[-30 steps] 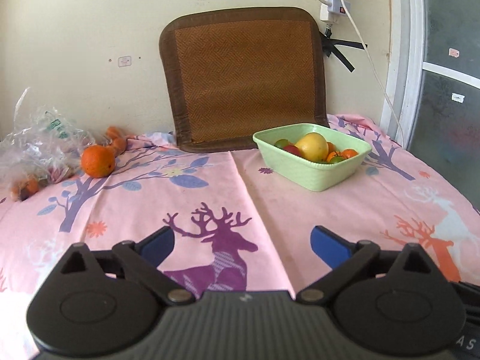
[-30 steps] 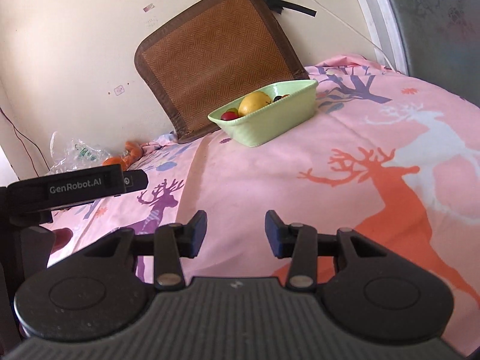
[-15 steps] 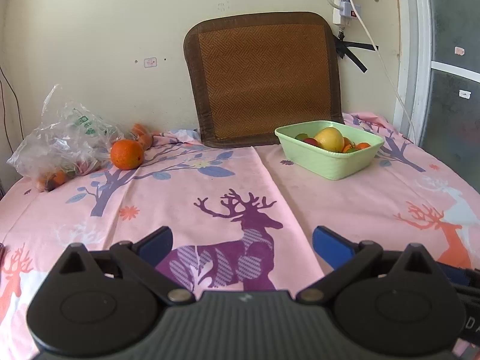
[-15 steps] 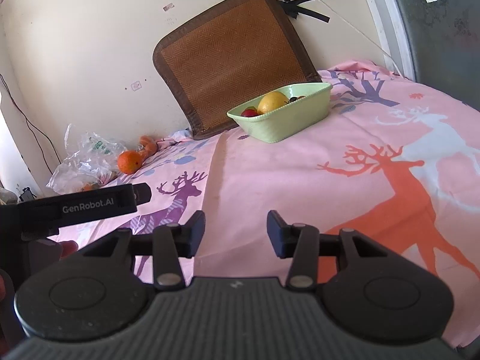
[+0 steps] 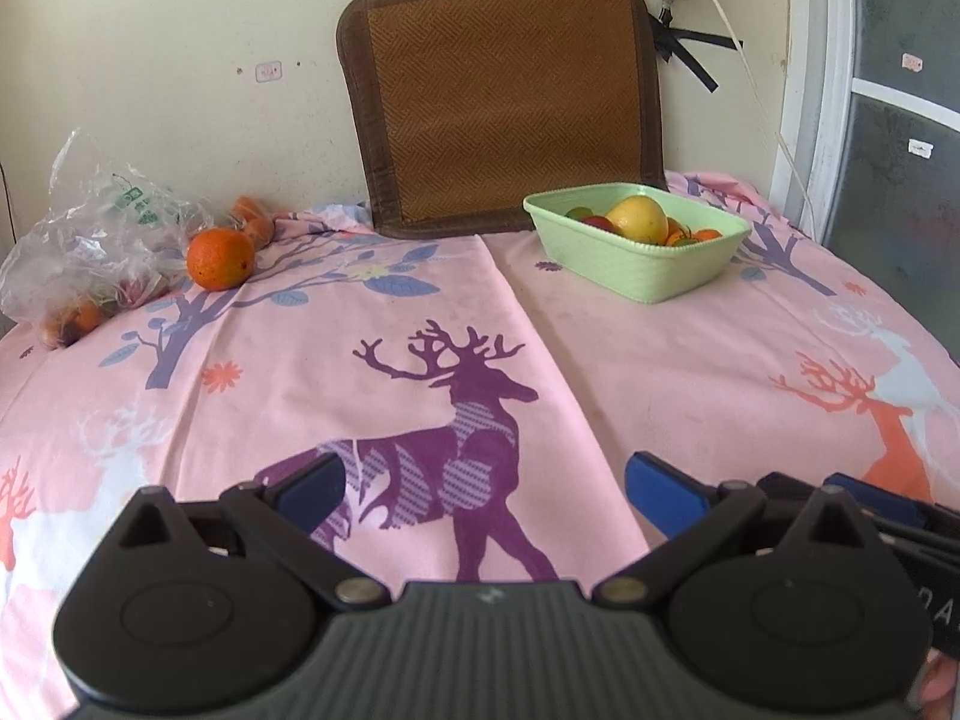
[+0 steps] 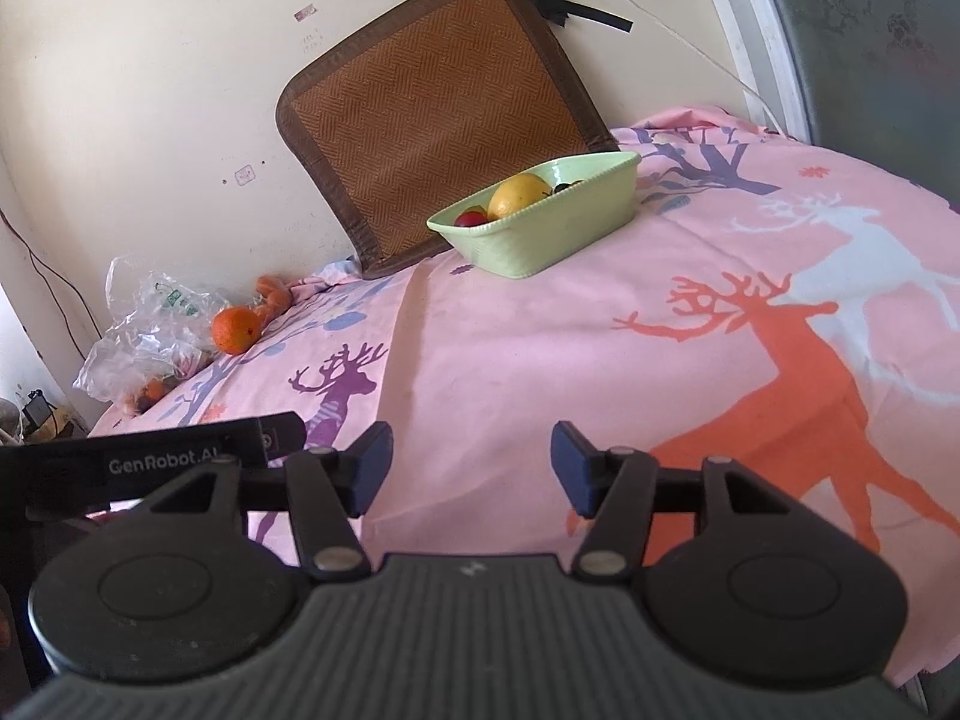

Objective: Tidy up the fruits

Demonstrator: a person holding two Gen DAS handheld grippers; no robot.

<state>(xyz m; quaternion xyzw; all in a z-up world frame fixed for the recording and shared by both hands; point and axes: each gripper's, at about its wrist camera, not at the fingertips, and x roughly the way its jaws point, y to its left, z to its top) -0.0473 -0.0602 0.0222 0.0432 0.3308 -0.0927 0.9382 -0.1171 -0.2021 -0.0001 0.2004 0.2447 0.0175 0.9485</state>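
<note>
A light green bowl point(image 5: 630, 264) stands at the back right of the table and holds a big yellow fruit point(image 5: 637, 218) with several small red, green and orange fruits. It also shows in the right wrist view point(image 6: 540, 234). A loose orange point(image 5: 219, 250) lies at the back left, also seen in the right wrist view point(image 6: 236, 330). My left gripper point(image 5: 485, 489) is open and empty over the purple deer print near the front edge. My right gripper point(image 6: 472, 468) is open and empty, to the right of the left one point(image 6: 150, 459).
A clear plastic bag point(image 5: 84, 246) with more fruit lies at the far left next to the orange. Small orange items point(image 5: 255, 219) lie behind the orange. A brown woven cushion point(image 5: 504, 102) leans on the wall behind the bowl. A pink deer-print cloth point(image 5: 372, 372) covers the table.
Both grippers have pulled back and lifted, so the bowl and orange look farther away and more of the table shows. The left view has swung left. Both stay open.
</note>
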